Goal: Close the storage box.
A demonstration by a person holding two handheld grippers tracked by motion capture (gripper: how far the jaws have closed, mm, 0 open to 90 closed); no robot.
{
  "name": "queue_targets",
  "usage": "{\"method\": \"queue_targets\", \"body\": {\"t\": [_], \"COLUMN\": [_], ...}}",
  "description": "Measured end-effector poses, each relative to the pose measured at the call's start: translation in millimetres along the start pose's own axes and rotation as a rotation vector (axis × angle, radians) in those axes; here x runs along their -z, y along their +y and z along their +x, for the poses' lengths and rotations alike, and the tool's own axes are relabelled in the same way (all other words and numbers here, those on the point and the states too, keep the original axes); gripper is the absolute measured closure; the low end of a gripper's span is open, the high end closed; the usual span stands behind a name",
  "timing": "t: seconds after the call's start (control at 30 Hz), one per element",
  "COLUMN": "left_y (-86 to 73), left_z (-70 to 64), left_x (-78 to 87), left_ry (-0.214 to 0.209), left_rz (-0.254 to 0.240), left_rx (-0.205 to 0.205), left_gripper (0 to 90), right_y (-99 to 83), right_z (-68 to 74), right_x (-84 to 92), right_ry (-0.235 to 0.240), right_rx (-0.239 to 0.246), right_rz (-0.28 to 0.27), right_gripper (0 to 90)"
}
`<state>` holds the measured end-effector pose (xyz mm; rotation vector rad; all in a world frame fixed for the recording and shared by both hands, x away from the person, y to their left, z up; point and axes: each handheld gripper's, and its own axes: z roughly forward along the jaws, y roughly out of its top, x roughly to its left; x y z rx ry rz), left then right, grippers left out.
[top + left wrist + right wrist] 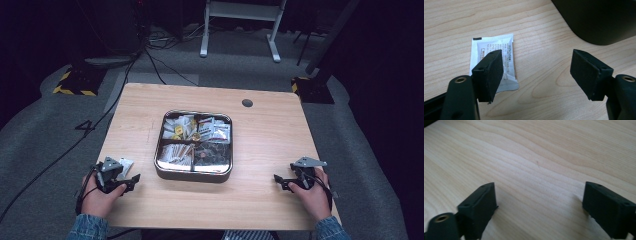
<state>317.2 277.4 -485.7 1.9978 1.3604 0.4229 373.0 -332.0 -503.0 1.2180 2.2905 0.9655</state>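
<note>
White sachet (pixel 492 62) part-hidden behind jaws

Light wooden table (pixel 270 140) with a dark round hole near its far edge. At its centre rests a metal tray (pixel 193 175); a white sachet (pixel 499 50) lies flat left of it.
</note>
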Motion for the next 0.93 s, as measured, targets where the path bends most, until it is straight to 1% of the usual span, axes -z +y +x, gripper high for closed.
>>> {"method": "queue_targets", "body": {"t": [0.03,0.07,0.17,0.23,0.27,0.5,0.87,0.93], "left_y": [-0.1,-0.1,1.0,1.4,1.5,2.1,3.4,3.5], "left_z": [0.1,0.2,-0.8,-1.4,-2.1,-3.5,-4.0,-3.0], "left_x": [0.0,0.0,1.4,2.0,2.1,1.8,0.1,0.6], "left_ry": [0.001,0.001,0.002,-0.001,-0.001,-0.009,-0.009,-0.007], "left_rz": [0.000,-0.001,-0.012,-0.015,-0.020,-0.017,-0.018,-0.021], "left_rx": [0.000,-0.002,0.002,0.000,0.003,-0.003,-0.001,-0.007], "left_gripper": [27.4,27.4,27.4,27.4,27.4,27.4,27.4,27.4], "right_y": [-0.8,-0.8,0.3,0.5,1.0,1.3,1.3,1.3], "right_z": [0.6,0.6,3.4,4.4,5.3,5.3,5.3,5.3], "right_x": [-2.2,-2.2,-4.3,-5.0,-5.6,-6.0,-6.0,-6.0], "right_ry": [-0.003,-0.003,0.004,0.013,0.023,0.023,0.023,0.023], "right_rx": [-0.002,-0.002,0.015,0.021,0.027,0.025,0.025,0.025], "right_rz": [-0.014,-0.014,0.004,0.010,0.011,0.010,0.010,0.009], "right_gripper": [8.6,8.6,1.1,0.0,0.0,0.0,0.0,0.0]}}
